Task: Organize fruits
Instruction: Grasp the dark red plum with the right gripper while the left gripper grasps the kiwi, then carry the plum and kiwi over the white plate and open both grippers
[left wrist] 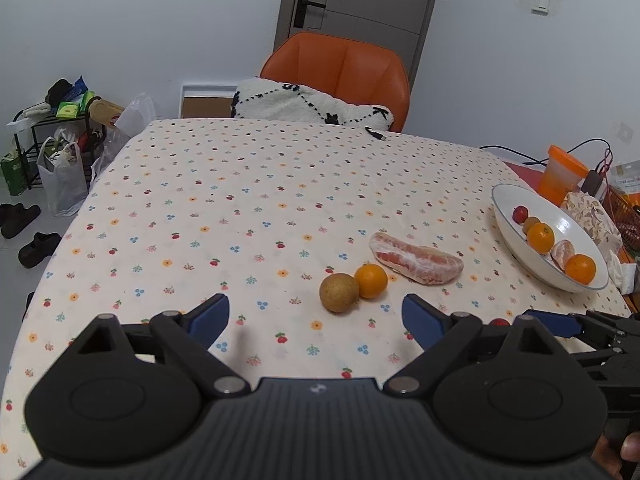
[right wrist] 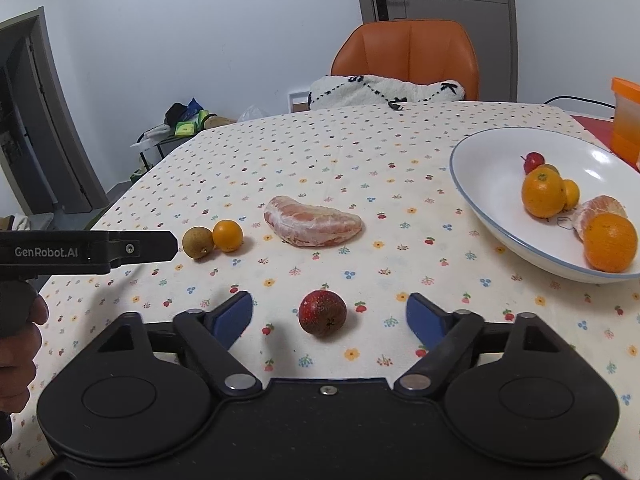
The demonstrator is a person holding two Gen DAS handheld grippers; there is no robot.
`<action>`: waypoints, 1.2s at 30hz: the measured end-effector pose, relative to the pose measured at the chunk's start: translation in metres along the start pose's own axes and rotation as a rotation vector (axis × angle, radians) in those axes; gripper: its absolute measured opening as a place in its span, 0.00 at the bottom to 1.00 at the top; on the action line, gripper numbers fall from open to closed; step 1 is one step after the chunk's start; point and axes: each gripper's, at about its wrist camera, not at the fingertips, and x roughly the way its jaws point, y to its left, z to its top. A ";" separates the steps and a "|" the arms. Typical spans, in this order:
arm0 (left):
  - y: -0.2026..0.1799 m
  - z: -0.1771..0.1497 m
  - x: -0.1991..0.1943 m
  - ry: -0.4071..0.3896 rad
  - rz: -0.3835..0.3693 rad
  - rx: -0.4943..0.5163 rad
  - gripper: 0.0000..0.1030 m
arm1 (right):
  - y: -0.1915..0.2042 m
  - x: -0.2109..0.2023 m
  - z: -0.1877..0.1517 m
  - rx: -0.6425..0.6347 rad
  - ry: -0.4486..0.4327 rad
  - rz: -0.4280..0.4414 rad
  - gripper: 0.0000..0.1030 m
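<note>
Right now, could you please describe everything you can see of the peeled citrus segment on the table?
The peeled citrus segment is a large crescent wedge, pinkish flesh under whitish membrane, lying flat on the floral tablecloth. It touches nothing else: a small orange lies apart on one side and the white bowl on the other.

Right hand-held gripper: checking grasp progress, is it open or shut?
Open. The right hand-held gripper has its blue pads spread wide on either side of the red fruit, touching nothing.

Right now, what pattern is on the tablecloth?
Small coloured flowers on cream tablecloth, clearest in the left wrist view.
</note>
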 end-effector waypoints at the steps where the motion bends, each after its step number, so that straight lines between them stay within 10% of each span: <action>1: 0.001 0.000 0.002 0.002 0.000 -0.004 0.87 | 0.000 0.001 0.000 -0.001 0.000 0.001 0.75; 7: 0.001 0.004 0.013 0.011 0.002 -0.009 0.80 | 0.007 0.002 0.001 -0.054 0.001 0.010 0.23; 18: -0.015 0.005 0.039 0.049 -0.016 0.021 0.56 | -0.003 -0.003 0.000 -0.027 -0.008 0.024 0.23; 22: -0.016 0.006 0.040 0.047 -0.016 0.010 0.24 | -0.009 -0.005 -0.002 -0.010 -0.016 0.019 0.23; 36: -0.024 0.007 0.021 0.027 -0.010 0.010 0.24 | -0.020 -0.017 -0.003 0.013 -0.049 0.007 0.23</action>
